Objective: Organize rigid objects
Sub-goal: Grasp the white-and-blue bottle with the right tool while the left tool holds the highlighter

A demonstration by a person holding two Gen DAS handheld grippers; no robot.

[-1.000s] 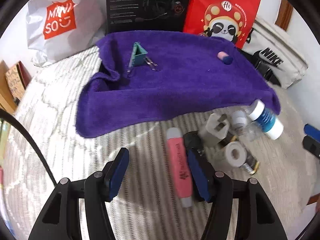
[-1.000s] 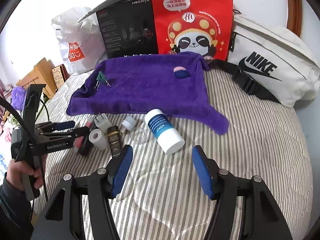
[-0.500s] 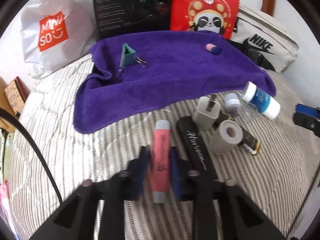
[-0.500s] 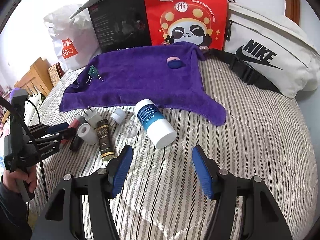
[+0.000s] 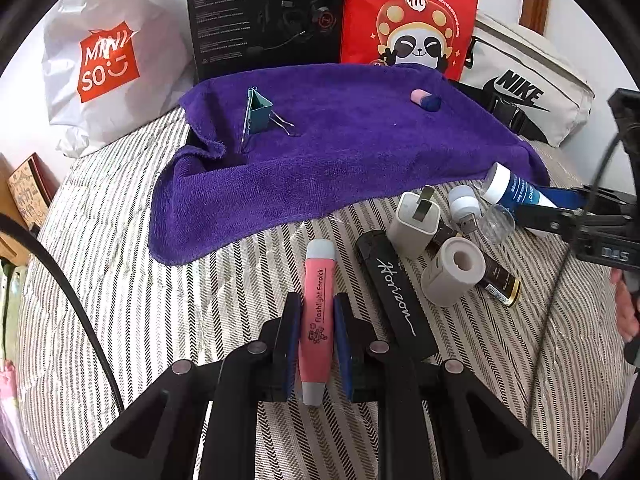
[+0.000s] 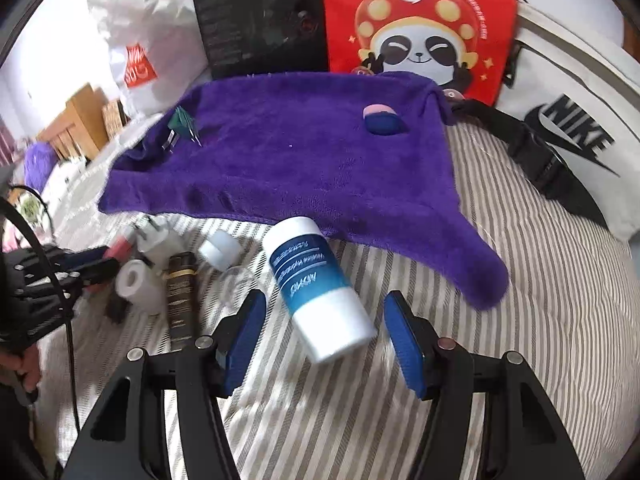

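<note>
My left gripper (image 5: pixel 316 312) is shut on a pink flashlight (image 5: pixel 317 312) that lies on the striped bedcover, just in front of the purple towel (image 5: pixel 340 152). A teal binder clip (image 5: pixel 258 114) and a pink-and-blue eraser (image 5: pixel 425 99) rest on the towel. My right gripper (image 6: pixel 324 328) is open, its blue pads on either side of a lying white-and-blue bottle (image 6: pixel 316 284), apart from it. The bottle also shows in the left wrist view (image 5: pixel 516 192).
Beside the flashlight lie a black "Horizon" case (image 5: pixel 394 296), a white charger plug (image 5: pixel 414 224), a tape roll (image 5: pixel 454 272), a dark small bottle (image 6: pixel 180 296) and a white cap (image 6: pixel 219 249). Bags and a black box (image 5: pixel 264 12) line the back; a Nike bag (image 6: pixel 568 128) is at the right.
My left gripper closed on the pink flashlight after coming over it. My right gripper moved forward and down, so the white-and-blue bottle now sits between its open pads.
</note>
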